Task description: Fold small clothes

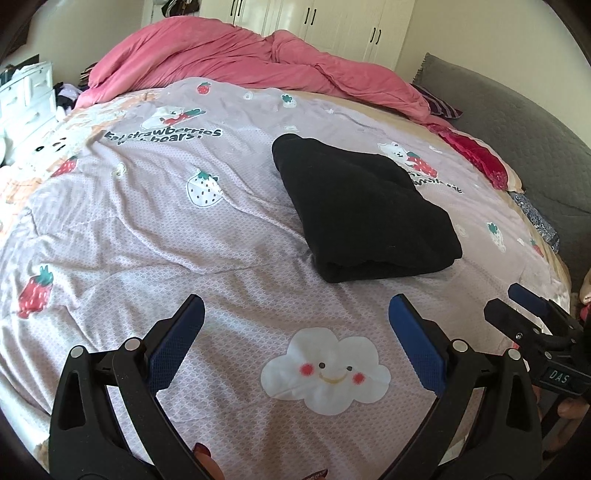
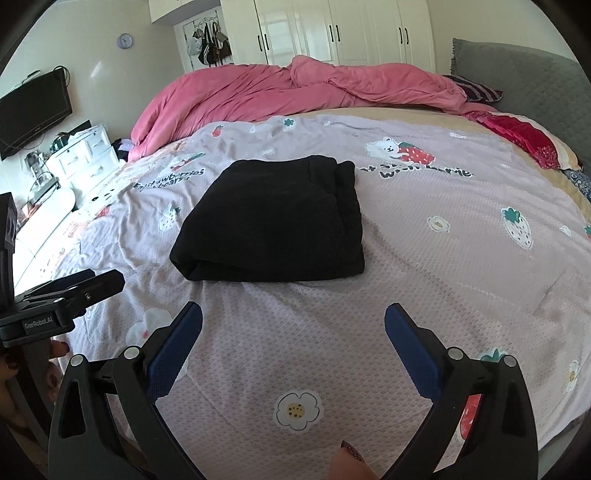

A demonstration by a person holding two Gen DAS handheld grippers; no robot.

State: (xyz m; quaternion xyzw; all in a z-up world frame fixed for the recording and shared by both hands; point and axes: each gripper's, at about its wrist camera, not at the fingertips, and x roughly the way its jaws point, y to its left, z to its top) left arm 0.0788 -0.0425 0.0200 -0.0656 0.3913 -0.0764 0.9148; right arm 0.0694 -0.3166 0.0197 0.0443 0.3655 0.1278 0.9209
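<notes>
A black garment [image 1: 362, 206] lies folded into a thick rectangle on the lilac printed bedspread [image 1: 147, 236]; it also shows in the right wrist view [image 2: 273, 221]. My left gripper [image 1: 295, 306] is open and empty, a short way in front of the garment and to its left. My right gripper [image 2: 293, 310] is open and empty, just in front of the garment's near edge. The right gripper shows at the right edge of the left wrist view [image 1: 517, 302], and the left gripper at the left edge of the right wrist view [image 2: 92, 280]. Neither touches the garment.
A crumpled pink duvet [image 2: 295, 88] lies across the far side of the bed. A grey headboard [image 2: 524, 74] and red pillows [image 2: 524, 136] are at the right. White drawers [image 2: 85, 155] and a wall TV [image 2: 37, 107] stand left of the bed. White wardrobes [image 2: 332, 29] are behind.
</notes>
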